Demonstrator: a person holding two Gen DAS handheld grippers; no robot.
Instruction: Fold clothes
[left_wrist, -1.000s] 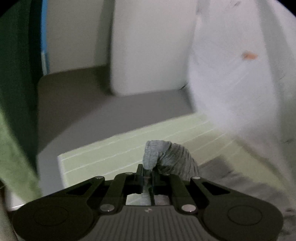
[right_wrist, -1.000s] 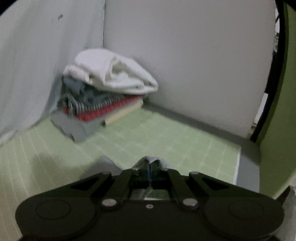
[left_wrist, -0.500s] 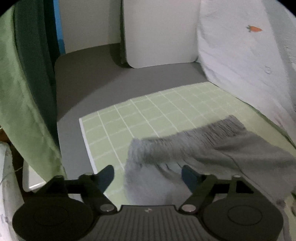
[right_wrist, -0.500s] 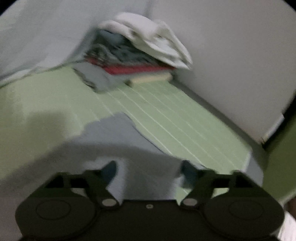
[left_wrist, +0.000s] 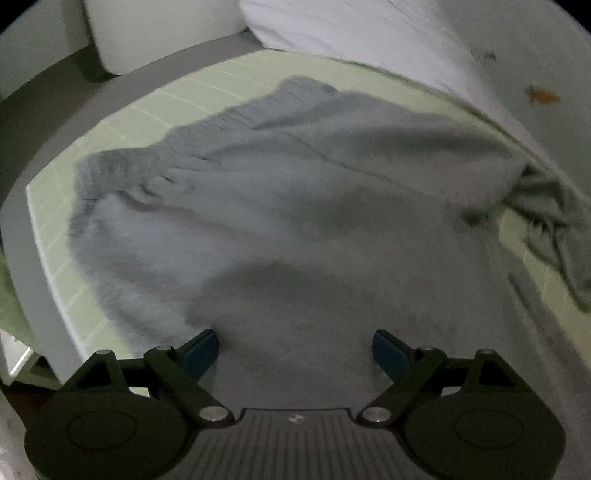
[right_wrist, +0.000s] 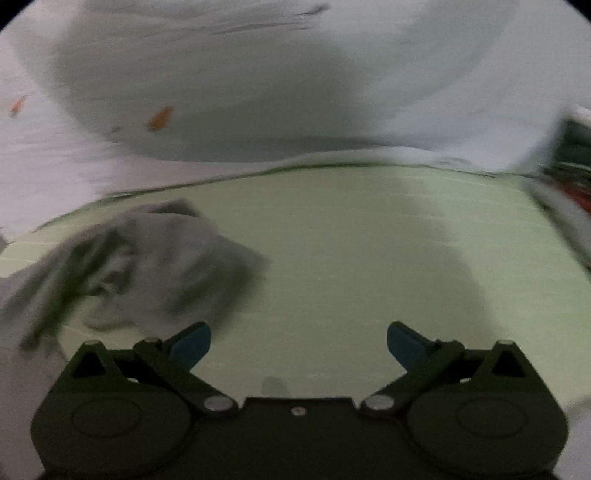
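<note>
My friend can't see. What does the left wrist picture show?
A grey garment lies spread on a pale green grid mat. The left tool hangs over it, jaws opening, pads off the cloth. A white sheet lies behind.

Bare green mat lies open right of the grey garment; white bedding walls the far edge.

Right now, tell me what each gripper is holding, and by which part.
Nothing. The left gripper is opening over the grey garment without pinching it; the right gripper is opening over the bare green mat.
</note>
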